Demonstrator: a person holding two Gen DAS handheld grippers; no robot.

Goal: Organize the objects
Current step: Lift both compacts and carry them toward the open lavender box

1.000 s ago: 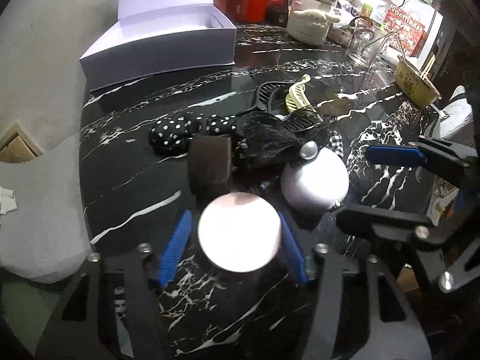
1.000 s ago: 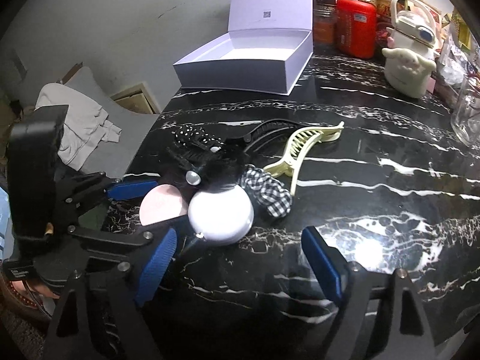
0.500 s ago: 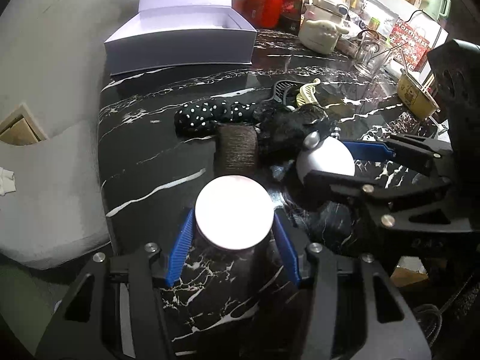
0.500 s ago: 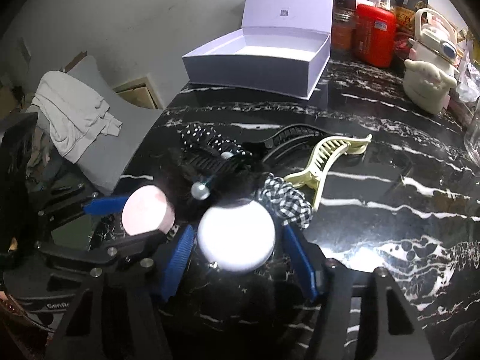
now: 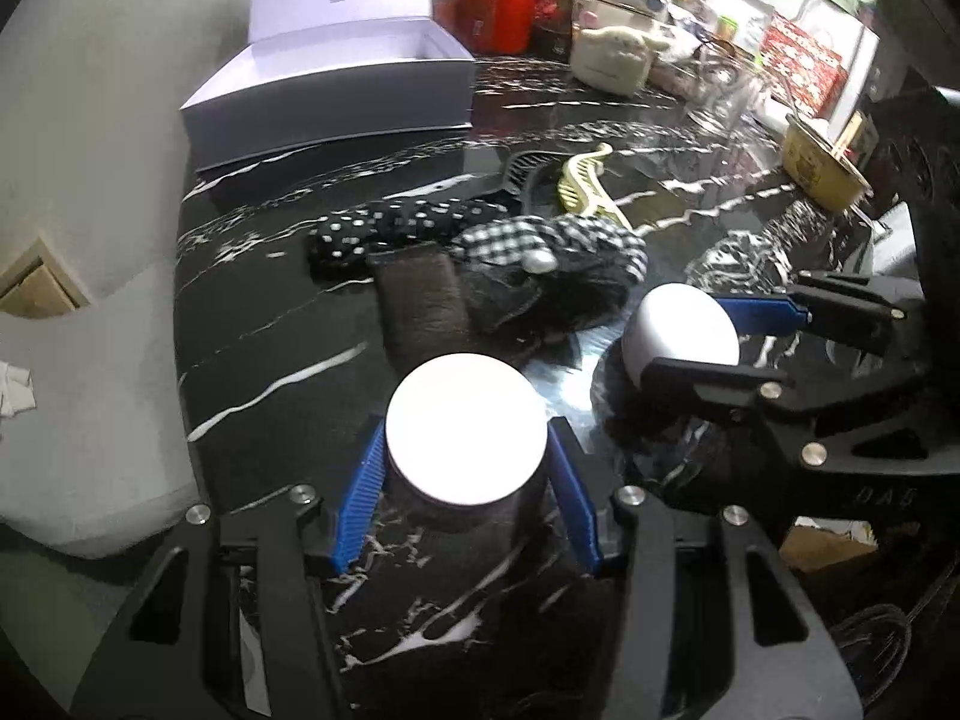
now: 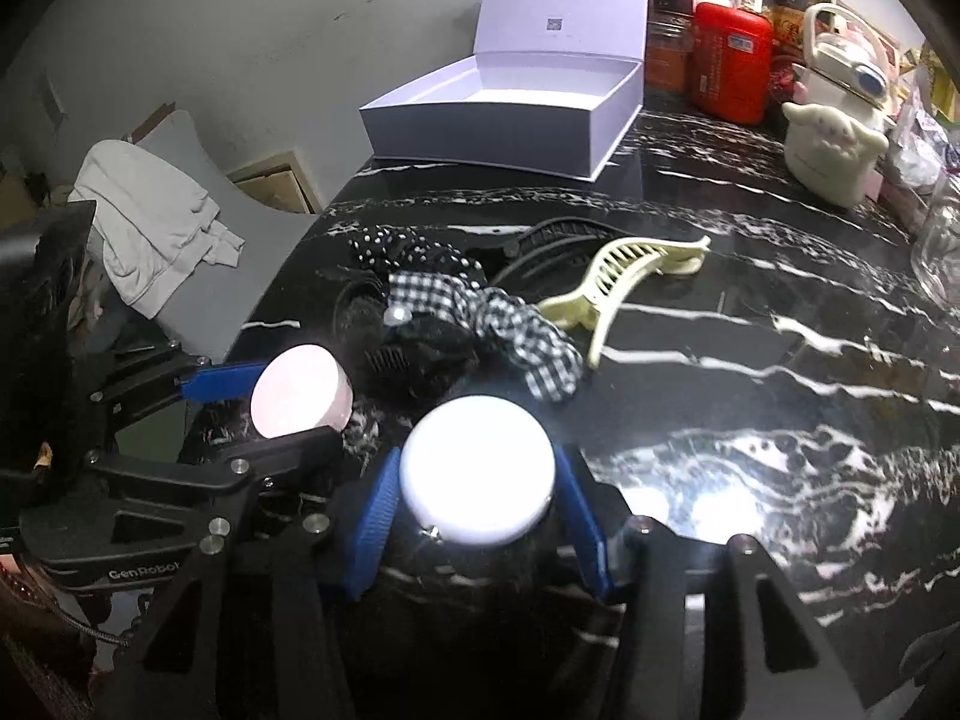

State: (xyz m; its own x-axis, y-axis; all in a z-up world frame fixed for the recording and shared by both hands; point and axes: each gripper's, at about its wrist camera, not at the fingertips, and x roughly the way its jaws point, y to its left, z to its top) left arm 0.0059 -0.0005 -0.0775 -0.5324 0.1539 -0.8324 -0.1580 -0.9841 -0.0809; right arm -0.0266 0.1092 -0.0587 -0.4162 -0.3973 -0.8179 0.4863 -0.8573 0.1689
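Observation:
My left gripper is shut on a round pink-lidded jar and holds it above the black marble table; it also shows in the right wrist view. My right gripper is shut on a round white jar, which also shows in the left wrist view. Ahead lie a checked scrunchie, a polka-dot hair band, a brown band, a black hair piece and a cream claw clip. An open white box stands at the table's far side.
A red canister, a cream figurine pot, a glass and a yellow bowl crowd the far right. A grey chair with white cloth stands left of the table.
The right gripper closed on the white jar and lifted it. Both grippers rose and drew back with their jars. The hair pieces now lie uncovered.

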